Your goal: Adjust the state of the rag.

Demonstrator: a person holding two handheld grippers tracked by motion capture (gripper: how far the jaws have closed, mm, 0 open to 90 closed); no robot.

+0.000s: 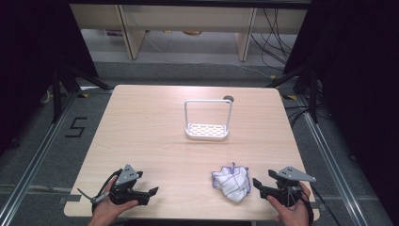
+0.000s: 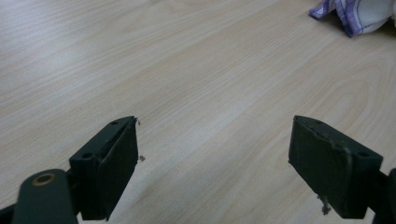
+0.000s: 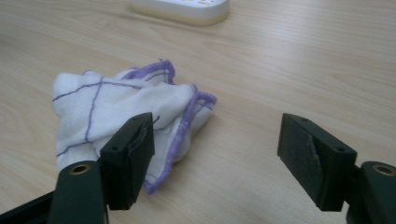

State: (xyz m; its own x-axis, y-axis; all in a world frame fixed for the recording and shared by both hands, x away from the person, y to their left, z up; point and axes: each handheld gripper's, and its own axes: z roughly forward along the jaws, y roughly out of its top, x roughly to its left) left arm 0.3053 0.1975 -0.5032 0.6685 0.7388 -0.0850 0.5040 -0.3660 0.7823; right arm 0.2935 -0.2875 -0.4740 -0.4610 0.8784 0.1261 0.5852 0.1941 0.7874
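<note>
A crumpled white cloth (image 1: 231, 183) is edged in purple and crossed by thin purple check lines; a white wire-framed rack with a perforated base (image 1: 208, 120) is seen on the pale wood-grain table (image 1: 141, 132), and black jaws are shown on both grippers

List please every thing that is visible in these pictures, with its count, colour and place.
cloth: one, white with purple lines and hem, crumpled, near edge of the table, next to the right gripper
rack: one, white, perforated base with tall hoop handle, far middle of the table
table: one, light wood
floor mark: one, black digit 5, left of the table
left gripper: one, black, open, near left corner, nothing between its fingers
right gripper: one, black, open, pointing at the cloth
hands: two, at the bottom edge
</note>
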